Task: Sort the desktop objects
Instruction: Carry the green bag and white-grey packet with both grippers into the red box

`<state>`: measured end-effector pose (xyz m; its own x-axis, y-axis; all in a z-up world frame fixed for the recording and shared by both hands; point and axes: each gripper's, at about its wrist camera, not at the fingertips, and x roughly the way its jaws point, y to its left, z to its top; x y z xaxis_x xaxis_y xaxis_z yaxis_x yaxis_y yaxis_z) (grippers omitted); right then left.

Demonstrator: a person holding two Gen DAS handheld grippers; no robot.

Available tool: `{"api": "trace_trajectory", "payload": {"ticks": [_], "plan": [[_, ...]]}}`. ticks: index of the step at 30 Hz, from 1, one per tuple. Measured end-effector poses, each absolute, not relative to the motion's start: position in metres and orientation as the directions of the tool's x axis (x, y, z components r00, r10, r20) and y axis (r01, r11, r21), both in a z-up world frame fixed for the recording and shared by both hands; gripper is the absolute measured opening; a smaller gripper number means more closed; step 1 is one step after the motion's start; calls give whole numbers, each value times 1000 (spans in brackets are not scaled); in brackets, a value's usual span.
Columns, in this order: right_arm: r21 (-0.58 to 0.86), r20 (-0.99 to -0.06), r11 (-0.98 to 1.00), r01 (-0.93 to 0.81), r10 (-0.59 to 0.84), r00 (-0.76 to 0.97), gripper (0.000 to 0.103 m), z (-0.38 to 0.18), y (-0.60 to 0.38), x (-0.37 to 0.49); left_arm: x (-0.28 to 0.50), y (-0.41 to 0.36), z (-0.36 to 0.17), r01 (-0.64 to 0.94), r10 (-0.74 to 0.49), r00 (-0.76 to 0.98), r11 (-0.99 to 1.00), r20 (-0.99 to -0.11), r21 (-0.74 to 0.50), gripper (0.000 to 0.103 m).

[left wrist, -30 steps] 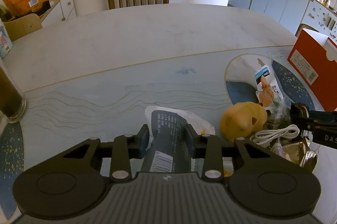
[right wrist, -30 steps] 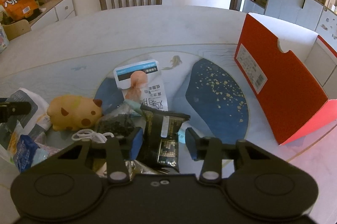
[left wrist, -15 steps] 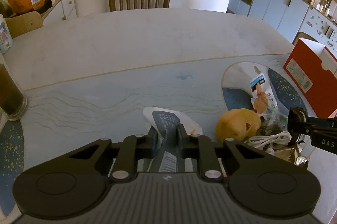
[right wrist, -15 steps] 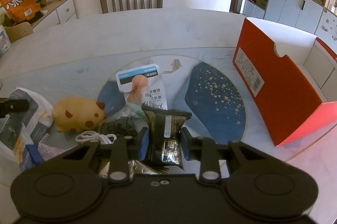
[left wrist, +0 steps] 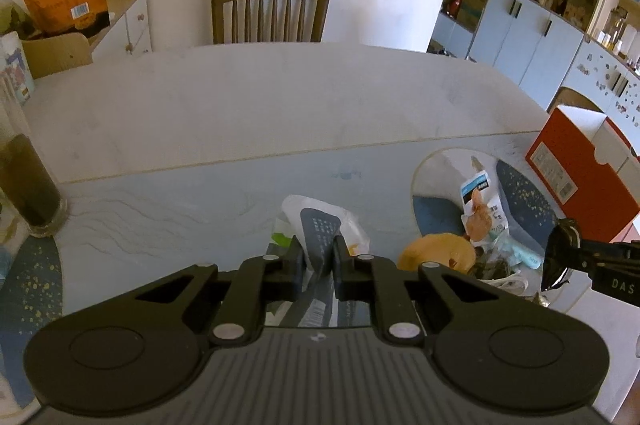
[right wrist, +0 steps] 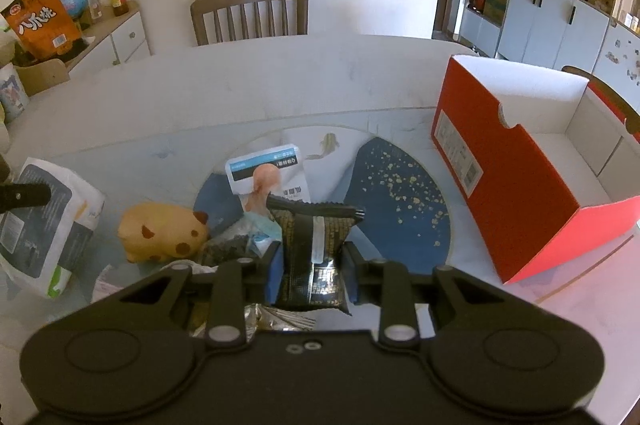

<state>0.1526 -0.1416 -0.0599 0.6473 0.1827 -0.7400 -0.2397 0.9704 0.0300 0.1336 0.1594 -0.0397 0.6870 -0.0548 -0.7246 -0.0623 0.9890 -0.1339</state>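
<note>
**Both grippers clamped on a packet, box is waiting on the right**

You are holding one packet in each gripper now. The left gripper (left wrist: 316,257) is squeezing the white and grey bag (left wrist: 320,229) at its near end; the jaws are pressed together on the thin plastic, so the bag is folding between them, w/ the far part hanging toward the table (left wrist: 280,97). I think this pinch at the end is chosen because the bag is soft and flat, so there is no other good place to take it.

The right gripper (right wrist: 311,261) is clamped on the black and gold snack packet (right wrist: 314,249). This one is standing upright between the pads, top seam pointing away from you, and it seems to be lifted off the pile.

The rest is lying between both grippers: a yellow plush animal (right wrist: 160,231), a white cable (left wrist: 508,279), and a white-blue packet (right wrist: 272,175) on the round blue pattern.

The red box (right wrist: 512,193) is standing open at the right side, just beside the pile, prob. as the place for sorted things. It is nearer to the right gripper, so the black packet is the easier one to drop first; the opening is facing up and looks empty as far as visible.
</note>
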Motion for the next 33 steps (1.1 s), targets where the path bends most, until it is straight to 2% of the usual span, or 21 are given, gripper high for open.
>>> {"api": "trace_trajectory", "payload": {"ticks": [17, 25, 33], "plan": [[54, -699, 962, -266, 227, 678, 29, -16, -161, 131, 115, 126, 15, 40, -170, 739, 977, -652, -209, 13], [78, -667, 958, -277, 256, 699, 29, 7, -185, 122, 114, 89, 35, 100, -224, 735, 970, -640, -224, 13], [84, -675, 958, -275, 258, 691, 29, 16, -213, 129, 122, 45, 47, 141, -252, 735, 965, -630, -221, 13]]}}
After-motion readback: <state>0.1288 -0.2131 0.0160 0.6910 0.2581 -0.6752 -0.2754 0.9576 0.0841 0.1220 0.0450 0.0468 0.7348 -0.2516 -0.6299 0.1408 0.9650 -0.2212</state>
